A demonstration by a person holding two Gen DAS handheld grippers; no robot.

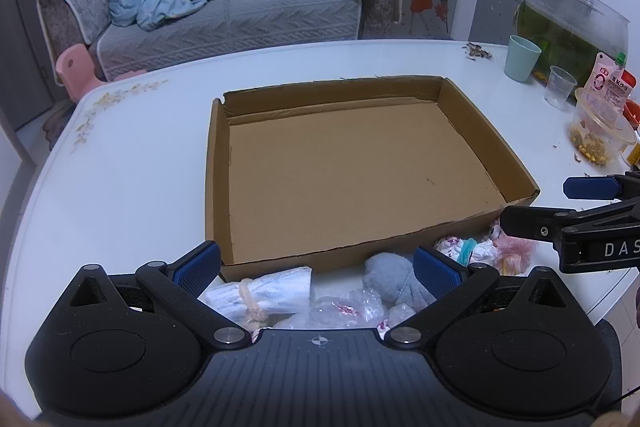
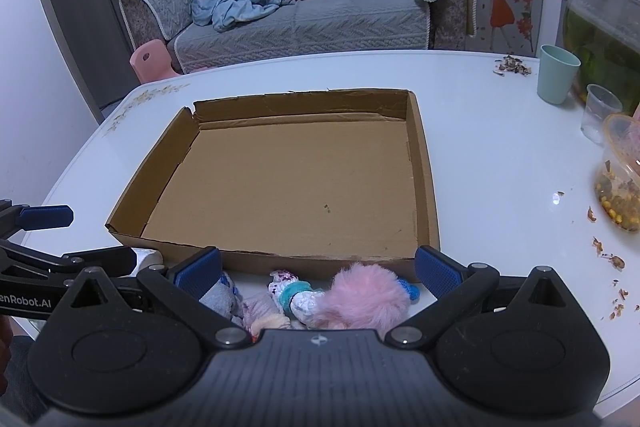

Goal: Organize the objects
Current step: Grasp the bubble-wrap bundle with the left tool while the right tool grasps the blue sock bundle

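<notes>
An empty shallow cardboard box [image 1: 476, 123] [image 2: 422, 147] sits on the white table [image 1: 120, 167]. Small items lie along its near side. My left gripper [image 1: 318, 267] is open above a rolled white bundle tied with string [image 1: 264, 293], a clear plastic bag [image 1: 348, 309] and a grey plush [image 1: 394, 277]. My right gripper [image 2: 318, 269] is open above a pink fluffy toy [image 2: 364, 297], a white and teal bundle [image 2: 294, 293] and a grey sock [image 2: 218, 297]. The right gripper [image 1: 532, 207] also shows at the right in the left wrist view.
At the table's right stand a green cup [image 2: 556, 73], a clear plastic cup [image 2: 600, 113], a plastic bowl of snacks [image 2: 620, 187] and a fish bowl [image 1: 568, 23]. Crumbs [image 2: 608, 259] lie by the right edge. A grey sofa [image 2: 320, 11] is behind the table.
</notes>
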